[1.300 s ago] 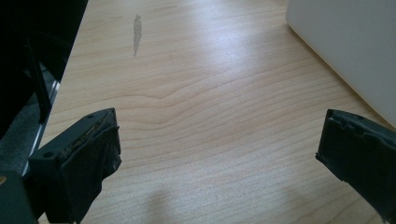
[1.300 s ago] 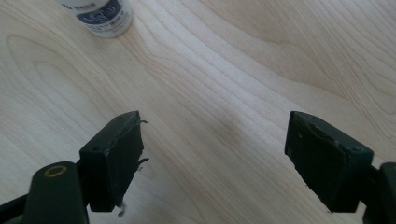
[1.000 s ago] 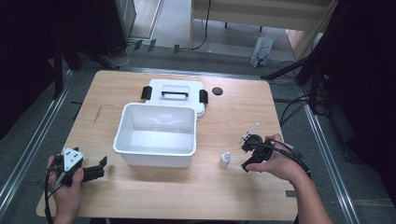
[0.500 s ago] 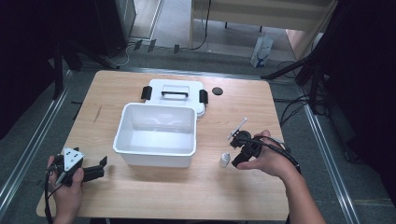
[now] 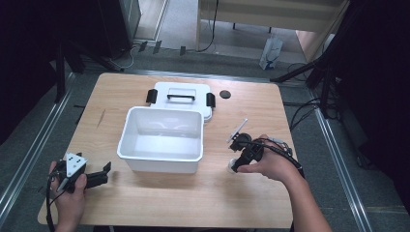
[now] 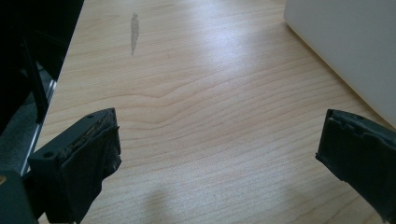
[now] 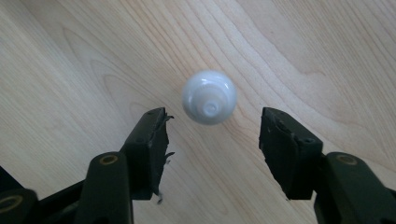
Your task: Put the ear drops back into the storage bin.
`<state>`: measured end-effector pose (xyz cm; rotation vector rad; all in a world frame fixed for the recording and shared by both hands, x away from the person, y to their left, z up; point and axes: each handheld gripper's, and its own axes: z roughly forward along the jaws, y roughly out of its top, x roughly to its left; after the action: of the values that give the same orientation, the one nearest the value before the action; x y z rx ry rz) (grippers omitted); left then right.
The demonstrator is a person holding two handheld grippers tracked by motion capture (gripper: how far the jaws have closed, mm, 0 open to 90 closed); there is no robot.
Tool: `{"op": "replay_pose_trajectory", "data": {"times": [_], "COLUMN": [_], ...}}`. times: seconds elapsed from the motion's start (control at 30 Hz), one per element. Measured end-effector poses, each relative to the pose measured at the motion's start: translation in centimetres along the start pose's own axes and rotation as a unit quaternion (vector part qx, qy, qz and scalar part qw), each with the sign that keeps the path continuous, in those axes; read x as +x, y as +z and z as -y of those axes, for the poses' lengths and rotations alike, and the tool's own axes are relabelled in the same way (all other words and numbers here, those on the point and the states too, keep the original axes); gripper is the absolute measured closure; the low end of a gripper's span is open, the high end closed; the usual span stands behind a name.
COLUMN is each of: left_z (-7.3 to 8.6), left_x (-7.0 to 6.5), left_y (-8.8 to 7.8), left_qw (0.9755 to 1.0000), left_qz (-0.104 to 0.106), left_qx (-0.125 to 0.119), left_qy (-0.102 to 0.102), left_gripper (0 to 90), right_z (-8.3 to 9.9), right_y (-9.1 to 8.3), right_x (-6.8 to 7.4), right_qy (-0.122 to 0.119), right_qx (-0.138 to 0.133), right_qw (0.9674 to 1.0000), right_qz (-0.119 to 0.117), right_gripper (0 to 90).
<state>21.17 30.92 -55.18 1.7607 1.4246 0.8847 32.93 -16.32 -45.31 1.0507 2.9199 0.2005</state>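
Since earlier frame, my right gripper (image 5: 238, 160) moved left and down over small white knob (image 7: 208, 97); jaws apart, knob between them, untouched, standing on wooden surface (image 5: 241, 203) right of white bin (image 5: 162, 139); lid (image 5: 180, 97) lies behind bin; my left gripper (image 6: 219, 154) rests near front left corner, jaws wide apart, empty.

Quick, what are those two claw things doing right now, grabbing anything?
Left gripper: open, holding nothing, over bare table.
Right gripper: open, jaws either side of the small white knob-like object, not closed on it.
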Motion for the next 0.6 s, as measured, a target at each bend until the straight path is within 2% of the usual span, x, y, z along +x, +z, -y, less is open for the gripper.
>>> {"op": "replay_pose_trajectory", "data": {"times": [0.17,0.2,0.27,0.3,0.37,0.6], "left_z": [0.0,0.0,0.0,0.0,0.0,0.0], "left_x": [0.0,0.0,0.0,0.0,0.0,0.0], "left_y": [0.0,0.0,0.0,0.0,0.0,0.1], "left_qw": [1.0000,1.0000,1.0000,1.0000,1.0000,1.0000], "left_qz": [0.000,0.001,0.001,0.002,0.003,0.004], "left_qx": [0.000,0.000,0.000,0.000,0.000,0.000], "left_qy": [0.000,0.000,0.000,0.000,0.000,0.002], "left_gripper": [0.0,0.0,0.0,0.0,0.0,0.0], "right_z": [-0.7,-0.9,-0.9,-1.0,-1.1,-1.3], "right_y": [0.1,0.1,0.2,0.3,0.4,0.3], "right_x": [0.1,0.1,0.1,-0.1,-0.1,0.0], "right_qy": [0.008,0.017,0.021,0.025,0.029,0.025], "right_qx": [0.004,0.006,0.007,0.011,0.015,0.008], "right_qw": [0.9999,0.9998,0.9997,0.9996,0.9995,0.9996], "right_qz": [-0.008,-0.010,-0.009,-0.006,-0.005,-0.004], "right_gripper": [49.8,52.4,54.2,58.8,61.7,67.1]}}
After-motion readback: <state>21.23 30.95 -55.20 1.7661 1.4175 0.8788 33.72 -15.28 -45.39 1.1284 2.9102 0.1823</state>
